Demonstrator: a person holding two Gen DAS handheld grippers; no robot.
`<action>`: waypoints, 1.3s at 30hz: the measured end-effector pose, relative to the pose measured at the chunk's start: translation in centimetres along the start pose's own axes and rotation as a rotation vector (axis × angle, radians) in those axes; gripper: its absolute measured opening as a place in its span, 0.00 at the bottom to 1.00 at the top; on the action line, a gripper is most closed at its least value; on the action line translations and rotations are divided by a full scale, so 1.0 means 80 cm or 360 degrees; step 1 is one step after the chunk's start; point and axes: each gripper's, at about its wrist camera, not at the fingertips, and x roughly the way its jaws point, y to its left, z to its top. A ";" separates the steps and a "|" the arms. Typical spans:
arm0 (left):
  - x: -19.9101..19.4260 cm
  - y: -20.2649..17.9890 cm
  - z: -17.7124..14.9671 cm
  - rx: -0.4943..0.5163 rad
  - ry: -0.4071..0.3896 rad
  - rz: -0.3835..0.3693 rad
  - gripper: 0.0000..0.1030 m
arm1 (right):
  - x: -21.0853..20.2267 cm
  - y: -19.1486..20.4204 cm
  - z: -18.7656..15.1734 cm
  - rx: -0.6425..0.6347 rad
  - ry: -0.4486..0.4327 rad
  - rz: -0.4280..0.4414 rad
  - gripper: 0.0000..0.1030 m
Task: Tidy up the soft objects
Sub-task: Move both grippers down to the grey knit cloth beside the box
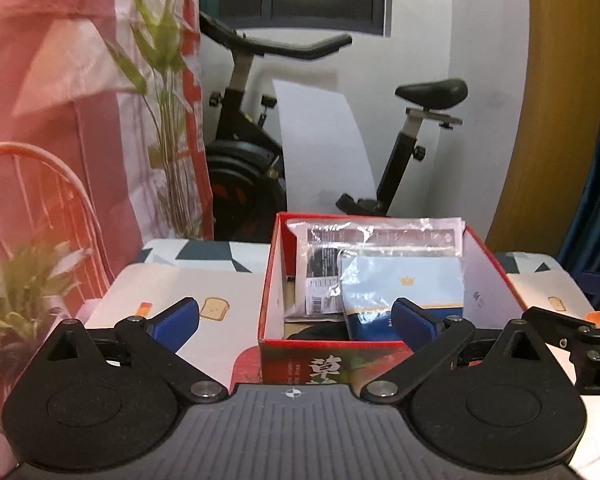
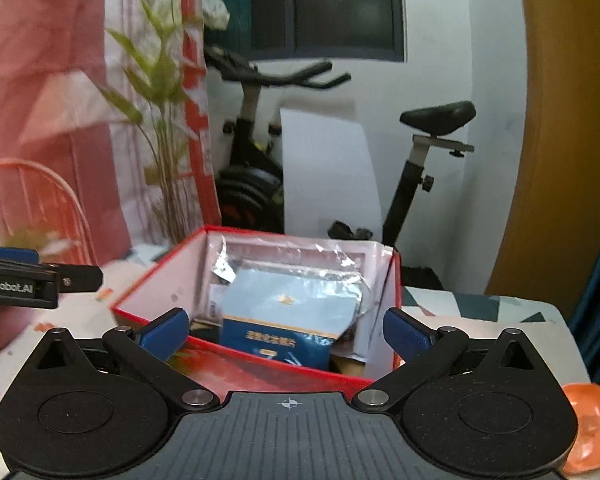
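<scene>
A red cardboard box (image 1: pixel 272 280) with a white inside stands open on the table. In it lean a light-blue and dark-blue soft packet (image 1: pixel 400 284) with a gold crown and, behind it, a clear plastic-wrapped pack (image 1: pixel 376 234). My left gripper (image 1: pixel 296 318) hangs open just before the box's near wall, with nothing between its blue pads. The right wrist view shows the same box (image 2: pixel 148 292) from its right, with the blue packet (image 2: pixel 288 312) inside. My right gripper (image 2: pixel 286 330) is open and empty over the near rim. The other gripper's tip (image 2: pixel 40 280) shows at far left.
The table carries a white cloth (image 1: pixel 180 292) with toast prints. An exercise bike (image 1: pixel 252 128) stands behind the table, a potted plant (image 1: pixel 164 92) and a red curtain (image 1: pixel 40 80) at left. An orange wire chair (image 1: pixel 32 200) is at left, an orange object (image 2: pixel 592 424) at lower right.
</scene>
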 end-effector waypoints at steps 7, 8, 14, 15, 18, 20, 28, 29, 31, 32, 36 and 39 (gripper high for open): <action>-0.047 -0.005 -0.020 -0.0035 -0.0083 0.0068 1.00 | -0.056 -0.002 -0.025 0.0101 -0.0138 0.0063 1.00; -0.051 -0.005 -0.025 -0.0045 -0.0081 0.0064 1.00 | -0.063 -0.002 -0.030 0.0101 -0.0150 0.0056 1.00; -0.055 -0.005 -0.059 -0.0069 -0.0064 0.0077 1.00 | -0.079 -0.004 -0.066 0.0024 -0.0115 0.0000 1.00; -0.053 -0.004 -0.064 -0.0073 -0.0068 0.0067 1.00 | -0.079 -0.007 -0.074 0.0031 -0.0114 -0.0022 1.00; -0.044 -0.004 -0.088 -0.0091 -0.0065 0.0059 1.00 | -0.071 -0.015 -0.101 0.0079 -0.0085 -0.0062 1.00; -0.036 -0.007 -0.104 -0.0075 -0.0039 0.0087 1.00 | -0.060 -0.022 -0.118 0.0139 -0.0019 -0.0074 1.00; -0.005 -0.016 -0.171 -0.0026 0.0192 0.0036 1.00 | -0.025 -0.029 -0.183 0.0228 0.0196 -0.0082 1.00; 0.002 -0.015 -0.177 -0.0041 0.0254 0.0028 1.00 | -0.021 -0.030 -0.187 0.0238 0.0221 -0.0074 1.00; 0.014 -0.012 -0.186 -0.0093 0.0355 0.0020 1.00 | -0.015 -0.029 -0.196 0.0246 0.0257 -0.0070 1.00; 0.019 -0.009 -0.190 -0.0121 0.0392 0.0024 1.00 | -0.011 -0.028 -0.200 0.0232 0.0263 -0.0085 1.00; 0.038 0.001 -0.207 -0.0178 0.0496 0.0080 1.00 | 0.005 -0.024 -0.216 0.0149 0.0288 -0.0137 1.00; 0.050 0.003 -0.220 -0.0193 0.0562 0.0127 1.00 | 0.018 -0.019 -0.225 0.0041 0.0279 -0.0147 1.00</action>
